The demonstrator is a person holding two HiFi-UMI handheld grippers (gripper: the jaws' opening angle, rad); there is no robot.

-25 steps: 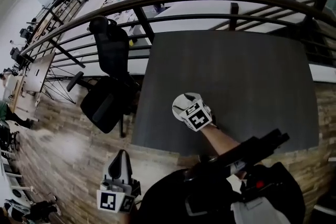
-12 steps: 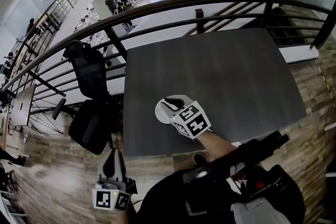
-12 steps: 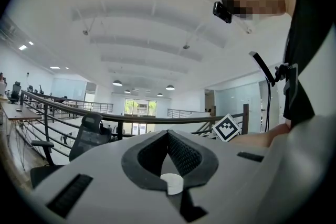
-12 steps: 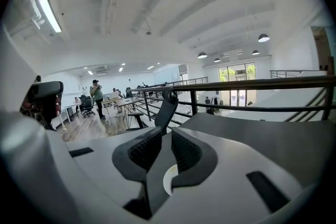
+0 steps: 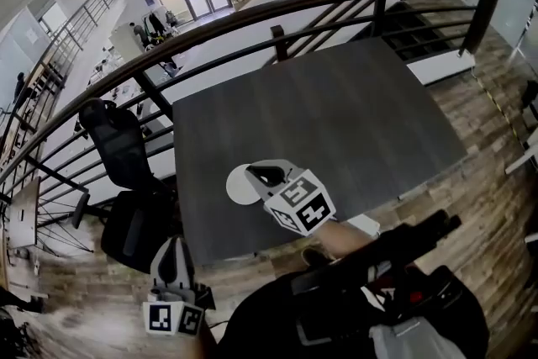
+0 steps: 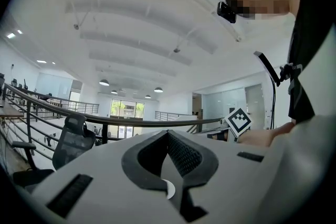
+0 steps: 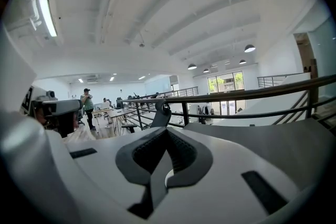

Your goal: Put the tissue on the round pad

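Looked onto dark table (image 5: 336, 113), white round pad (image 5: 238, 187) near front edge. Could not tell tissue from pad; judged light, limp, pinchable at any fold. Found right gripper (image 5: 259, 175) jaws just closed, empty, above pad; left gripper (image 5: 172, 256) jaws together.

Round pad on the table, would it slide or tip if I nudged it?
The round pad lies flat on the table, so it probably can't tip or roll. It looks thin, so it's likely light and may slide easily.

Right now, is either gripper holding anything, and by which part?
Nothing is held. The right gripper has just closed its fingers on nothing; the left gripper is shut too, with nothing between its fingers.
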